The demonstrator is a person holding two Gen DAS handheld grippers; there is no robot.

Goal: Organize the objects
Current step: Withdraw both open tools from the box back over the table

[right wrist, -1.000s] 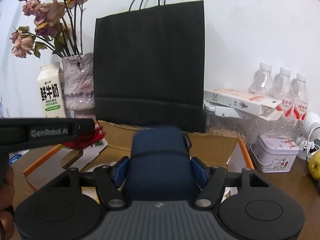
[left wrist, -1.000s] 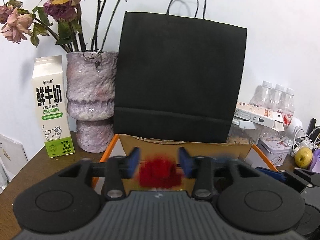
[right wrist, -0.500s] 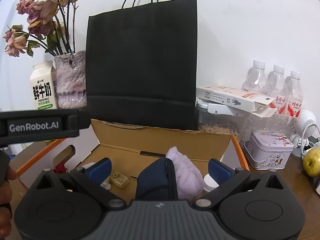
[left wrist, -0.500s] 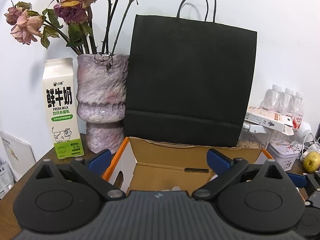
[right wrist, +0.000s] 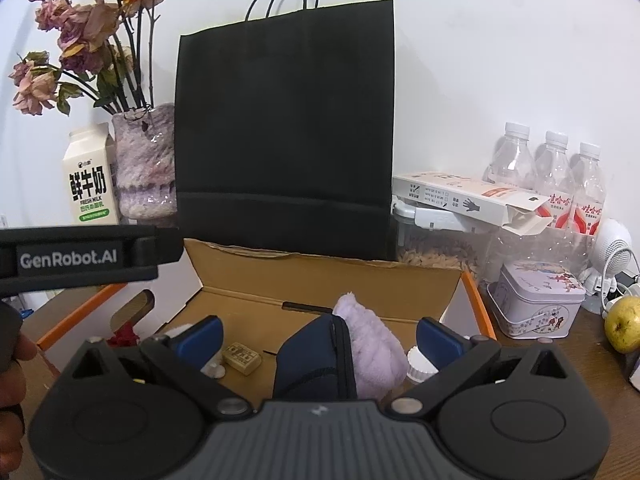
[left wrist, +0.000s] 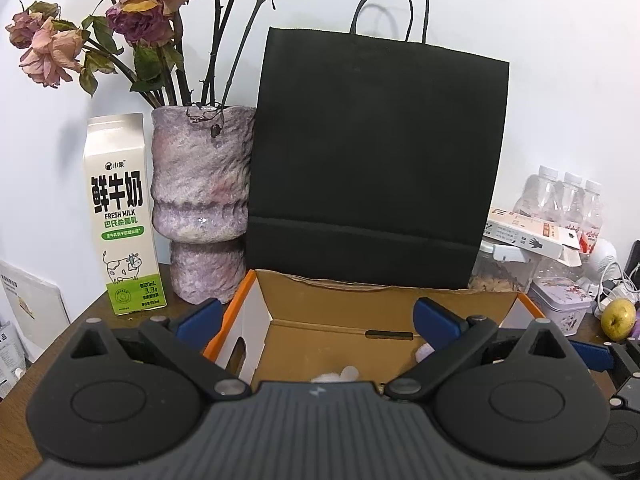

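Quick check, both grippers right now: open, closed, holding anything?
Left gripper: open, holding nothing, above the cardboard box.
Right gripper: open, holding nothing; navy pouch lies in the box.

A lived-in home corner, this: a wooden table (left wrist: 60, 332) against a white wall, dried roses in a vase (left wrist: 202, 200), a milk carton (left wrist: 122, 216), water bottles (right wrist: 552, 176), a biscuit tin (right wrist: 536, 304), a pear (right wrist: 622, 328).

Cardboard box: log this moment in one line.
left gripper open | right gripper open | navy pouch, lilac cloth in cardboard box
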